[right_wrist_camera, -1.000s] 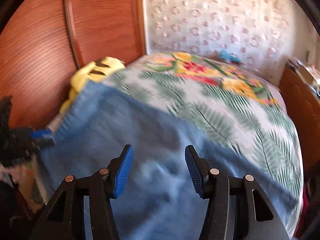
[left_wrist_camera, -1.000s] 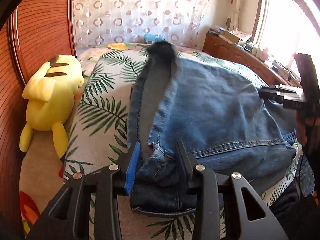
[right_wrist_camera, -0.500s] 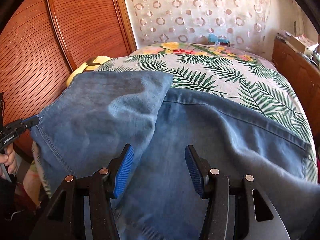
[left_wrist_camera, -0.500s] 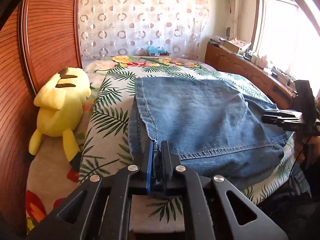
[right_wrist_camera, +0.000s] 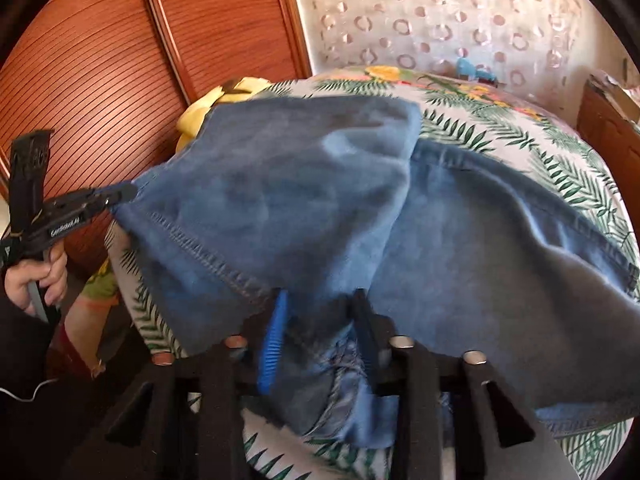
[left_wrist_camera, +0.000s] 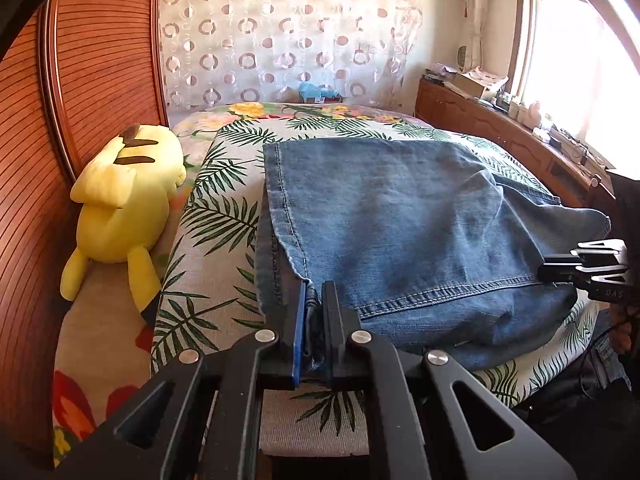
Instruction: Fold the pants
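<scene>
At near bed (left_wrist_camera: 224, 312) edge: pants (left_wrist_camera: 400, 216) hem, left gripper (left_wrist_camera: 314, 300) jaws clamped.

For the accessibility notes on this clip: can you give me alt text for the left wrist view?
The left tool is shut on a near corner of blue jeans lying folded on a palm-leaf bedspread. At the right edge, the right tool meets the jeans' other corner. A yellow plush toy lies left, by a wooden headboard.
</scene>
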Action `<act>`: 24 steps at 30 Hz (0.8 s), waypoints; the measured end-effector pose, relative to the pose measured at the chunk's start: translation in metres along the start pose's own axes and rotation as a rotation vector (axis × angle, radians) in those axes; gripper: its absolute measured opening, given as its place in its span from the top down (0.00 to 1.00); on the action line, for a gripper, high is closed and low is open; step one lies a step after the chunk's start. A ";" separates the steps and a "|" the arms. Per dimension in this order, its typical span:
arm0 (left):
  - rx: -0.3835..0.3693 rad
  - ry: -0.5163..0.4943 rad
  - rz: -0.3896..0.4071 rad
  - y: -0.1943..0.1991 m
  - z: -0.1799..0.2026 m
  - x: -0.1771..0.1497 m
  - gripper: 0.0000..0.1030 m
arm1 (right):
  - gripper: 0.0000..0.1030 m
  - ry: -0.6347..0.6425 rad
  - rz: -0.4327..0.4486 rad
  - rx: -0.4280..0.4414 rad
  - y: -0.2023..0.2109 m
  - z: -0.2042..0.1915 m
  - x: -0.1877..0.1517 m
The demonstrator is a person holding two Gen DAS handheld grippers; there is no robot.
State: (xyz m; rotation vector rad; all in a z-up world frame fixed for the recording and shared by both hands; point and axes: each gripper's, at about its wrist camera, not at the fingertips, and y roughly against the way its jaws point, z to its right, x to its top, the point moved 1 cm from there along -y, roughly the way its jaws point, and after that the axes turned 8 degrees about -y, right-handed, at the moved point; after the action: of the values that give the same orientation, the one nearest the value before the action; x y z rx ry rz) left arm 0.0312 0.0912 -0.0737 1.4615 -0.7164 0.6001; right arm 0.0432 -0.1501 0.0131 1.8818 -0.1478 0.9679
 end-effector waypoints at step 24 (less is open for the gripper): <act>-0.011 -0.058 0.066 0.014 0.026 0.020 0.51 | 0.93 -0.097 0.174 -0.090 0.062 0.064 -0.026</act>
State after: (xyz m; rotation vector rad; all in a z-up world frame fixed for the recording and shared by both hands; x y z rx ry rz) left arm 0.0320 0.0643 -0.0502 1.4546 -0.8148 0.6045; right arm 0.0313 -0.2411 0.0260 1.8559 -0.4119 0.9693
